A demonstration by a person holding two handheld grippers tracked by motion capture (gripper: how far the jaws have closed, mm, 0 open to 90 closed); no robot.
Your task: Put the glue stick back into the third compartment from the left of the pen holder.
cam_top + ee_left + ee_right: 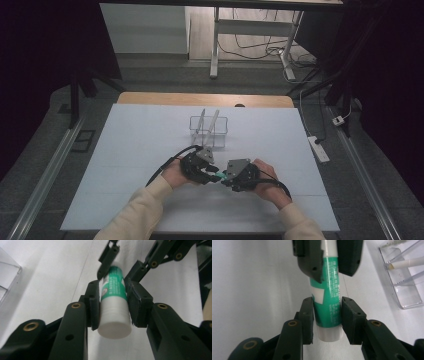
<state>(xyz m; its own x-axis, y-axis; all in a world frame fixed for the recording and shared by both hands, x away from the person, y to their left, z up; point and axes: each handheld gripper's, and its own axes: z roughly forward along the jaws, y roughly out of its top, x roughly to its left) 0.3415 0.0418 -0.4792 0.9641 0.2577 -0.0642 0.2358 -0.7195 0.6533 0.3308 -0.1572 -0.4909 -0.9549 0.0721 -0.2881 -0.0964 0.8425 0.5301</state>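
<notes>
High view: overhead, forward-down, far. Gripper views: close, facing each other, sharing glue stick [113,300].

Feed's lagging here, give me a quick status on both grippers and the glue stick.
Left gripper clamped on glue stick at white cap end. Right gripper pads against green body. Stick held between both, above table. Clear pen holder beyond, nothing blocking.

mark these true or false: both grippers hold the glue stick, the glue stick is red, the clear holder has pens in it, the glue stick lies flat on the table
1. Both the left gripper and the right gripper clamp the glue stick: true.
2. The glue stick is red: false, its body is green with white ends.
3. The clear holder has pens in it: true, two lean inside.
4. The glue stick lies flat on the table: false, it is held between the two grippers.
</notes>
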